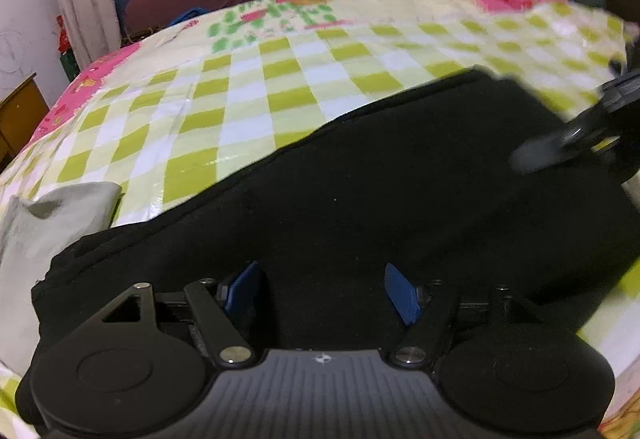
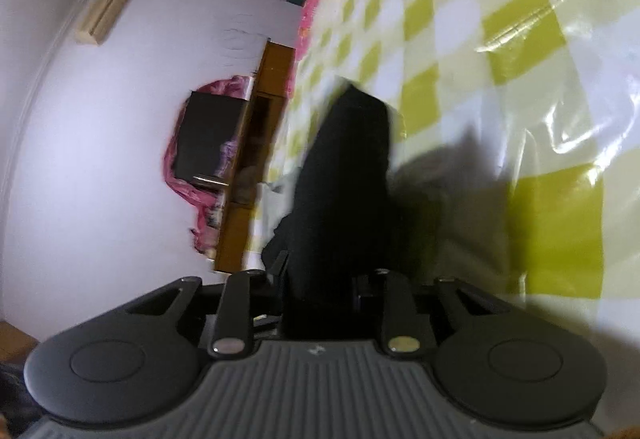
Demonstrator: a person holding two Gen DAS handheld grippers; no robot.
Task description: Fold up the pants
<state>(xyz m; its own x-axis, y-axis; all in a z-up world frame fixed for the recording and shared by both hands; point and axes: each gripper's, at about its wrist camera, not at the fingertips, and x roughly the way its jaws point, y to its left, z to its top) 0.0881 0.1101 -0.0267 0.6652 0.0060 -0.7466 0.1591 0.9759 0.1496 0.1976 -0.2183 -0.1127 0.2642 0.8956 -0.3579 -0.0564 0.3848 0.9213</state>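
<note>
Matt black cloth pants (image 1: pixel 360 179) on glossy plastic sheet (image 1: pixel 248 79).

Plain black fabric pants (image 1: pixel 360 179) lie on a glossy plastic bed cover (image 1: pixel 248 87) checked in lime green, white and pale yellow, edged in pink; the left hand-held gripper (image 1: pixel 322 293) has blue finger pads (image 1: pixel 402 293), beside a plain grey cloth (image 1: pixel 48 223)

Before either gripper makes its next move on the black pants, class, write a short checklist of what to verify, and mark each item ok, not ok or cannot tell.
1. Left gripper clear of cloth, blue pads apart: ok.
2. Right gripper has black pants between its jaws: ok.
3. Right grip firm: cannot tell, pads hidden by cloth.
4. Pants lying flat on the checked cover: ok in the left view.
5. Grey cloth clear of the pants: not ok, it lies against their edge.
</note>
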